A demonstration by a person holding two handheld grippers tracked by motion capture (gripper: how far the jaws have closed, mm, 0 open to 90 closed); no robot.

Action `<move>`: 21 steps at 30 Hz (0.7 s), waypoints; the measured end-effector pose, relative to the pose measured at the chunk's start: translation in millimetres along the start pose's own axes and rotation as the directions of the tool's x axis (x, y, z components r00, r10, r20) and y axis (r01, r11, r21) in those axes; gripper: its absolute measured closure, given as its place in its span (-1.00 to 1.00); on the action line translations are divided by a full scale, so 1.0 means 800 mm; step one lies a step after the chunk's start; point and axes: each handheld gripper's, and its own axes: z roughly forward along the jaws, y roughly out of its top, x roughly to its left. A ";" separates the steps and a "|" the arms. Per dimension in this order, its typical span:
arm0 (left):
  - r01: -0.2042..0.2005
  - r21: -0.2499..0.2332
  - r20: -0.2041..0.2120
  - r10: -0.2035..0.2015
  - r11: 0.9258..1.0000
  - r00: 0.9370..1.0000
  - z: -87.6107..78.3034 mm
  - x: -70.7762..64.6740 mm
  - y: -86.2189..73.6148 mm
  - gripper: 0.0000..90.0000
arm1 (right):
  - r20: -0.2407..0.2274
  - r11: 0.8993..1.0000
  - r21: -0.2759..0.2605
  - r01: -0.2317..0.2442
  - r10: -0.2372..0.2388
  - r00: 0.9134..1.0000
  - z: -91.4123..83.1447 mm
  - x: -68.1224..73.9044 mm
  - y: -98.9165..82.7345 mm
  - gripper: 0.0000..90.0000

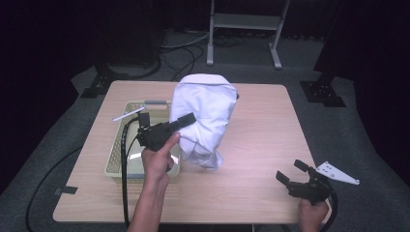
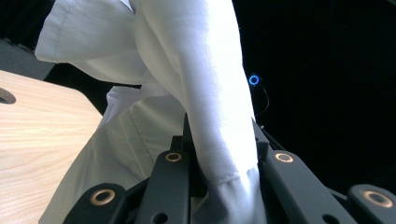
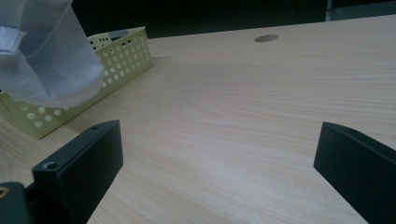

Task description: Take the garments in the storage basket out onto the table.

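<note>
Table (image 1: 251, 159): bare wood on your right side. White cloth (image 1: 205, 116) hangs above it, beside the yellow basket (image 1: 118, 154), lifted so it can drape free. Your left tool (image 1: 181, 123) is clamped on a bunched fold. Your right tool (image 1: 290, 173) rests wide, likely waiting to take a corner.

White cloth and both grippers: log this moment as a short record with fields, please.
cloth: white cloth, lifted above the table, hanging beside the basket
left gripper: left gripper, shut on a fold of the cloth
right gripper: right gripper, open, holding nothing, low over the table's near right corner
basket: pale yellow, perforated, on the table's left side
</note>
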 end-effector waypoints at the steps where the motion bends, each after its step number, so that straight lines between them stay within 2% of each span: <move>1: -0.001 0.002 0.001 0.001 1.000 1.000 0.002 0.000 -0.002 0.74 | -0.001 1.000 0.000 0.000 0.000 1.000 0.000 0.000 0.000 -0.97; 6: 0.004 0.002 0.002 -0.004 1.000 1.000 0.015 0.004 -0.012 0.74 | -0.006 1.000 -0.001 0.000 0.000 1.000 0.000 0.000 0.000 -0.97; 10: -0.010 0.018 -0.010 0.010 1.000 1.000 0.026 0.006 -0.019 0.74 | -0.009 1.000 -0.006 -0.004 0.004 1.000 -0.001 -0.001 0.000 -0.97; 21: -0.014 0.036 -0.026 0.015 0.999 1.000 0.053 0.015 -0.035 0.74 | -0.012 1.000 -0.012 -0.010 0.010 1.000 -0.002 -0.002 0.000 -0.97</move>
